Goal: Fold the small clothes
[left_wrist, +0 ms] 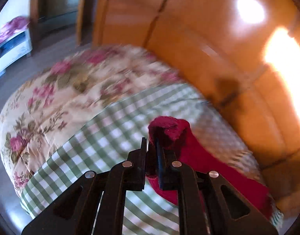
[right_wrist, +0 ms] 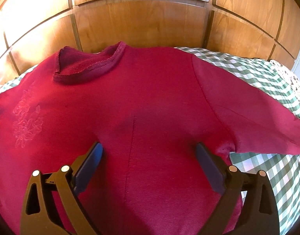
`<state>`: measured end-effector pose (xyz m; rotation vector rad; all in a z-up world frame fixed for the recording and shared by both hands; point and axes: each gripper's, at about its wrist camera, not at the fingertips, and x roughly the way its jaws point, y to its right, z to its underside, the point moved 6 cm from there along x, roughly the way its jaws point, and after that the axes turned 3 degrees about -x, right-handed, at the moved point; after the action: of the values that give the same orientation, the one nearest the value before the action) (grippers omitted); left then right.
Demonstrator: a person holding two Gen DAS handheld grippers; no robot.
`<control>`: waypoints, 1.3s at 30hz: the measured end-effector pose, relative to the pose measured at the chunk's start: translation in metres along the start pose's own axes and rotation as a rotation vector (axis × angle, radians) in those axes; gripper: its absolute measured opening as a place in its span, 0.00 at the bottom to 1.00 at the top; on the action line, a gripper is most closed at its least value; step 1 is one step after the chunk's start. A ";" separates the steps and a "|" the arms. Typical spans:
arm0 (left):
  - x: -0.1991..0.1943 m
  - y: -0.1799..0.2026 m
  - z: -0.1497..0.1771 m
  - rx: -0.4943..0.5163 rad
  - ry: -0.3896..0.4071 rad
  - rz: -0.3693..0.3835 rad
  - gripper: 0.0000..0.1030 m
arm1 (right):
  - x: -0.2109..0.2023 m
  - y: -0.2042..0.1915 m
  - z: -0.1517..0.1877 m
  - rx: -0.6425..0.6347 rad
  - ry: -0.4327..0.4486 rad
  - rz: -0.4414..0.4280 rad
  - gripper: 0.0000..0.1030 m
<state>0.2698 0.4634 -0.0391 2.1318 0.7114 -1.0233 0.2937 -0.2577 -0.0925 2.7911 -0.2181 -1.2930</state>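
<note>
The little red top [right_wrist: 142,101] is spread across the checked bedsheet [right_wrist: 253,78], collar pointing away from the right gripper [right_wrist: 148,154], which hangs over its middle with jaws wide. The left gripper [left_wrist: 151,146] is pinching a bunched bit of red fabric, so it looks like the first fold's starting. Next it probably needs that edge carried over the body and laid flat.

Red shirt [right_wrist: 150,101]: matt knit cloth, fuzzy inside collar. Checked sheet [right_wrist: 253,168]: woven cloth. Wardrobe [right_wrist: 140,23]: glossy wood, perhaps veneer. Left hand-held gripper [left_wrist: 150,146]: matt black plastic.
</note>
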 end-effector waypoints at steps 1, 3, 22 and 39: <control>0.009 -0.004 0.000 0.015 0.011 -0.038 0.08 | 0.000 0.000 0.000 -0.002 -0.001 0.003 0.92; 0.029 -0.015 -0.002 0.016 0.015 -0.119 0.08 | 0.000 -0.001 0.000 -0.004 -0.002 0.007 0.92; 0.038 0.111 0.181 0.060 -0.279 0.348 0.52 | 0.001 0.000 0.001 -0.004 0.001 0.016 0.96; -0.021 0.129 0.232 0.363 -0.169 0.309 0.37 | 0.002 0.006 0.001 0.032 -0.012 -0.014 0.96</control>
<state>0.2426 0.2031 -0.0907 2.3272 0.1120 -1.2086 0.2936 -0.2635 -0.0943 2.8167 -0.2216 -1.3219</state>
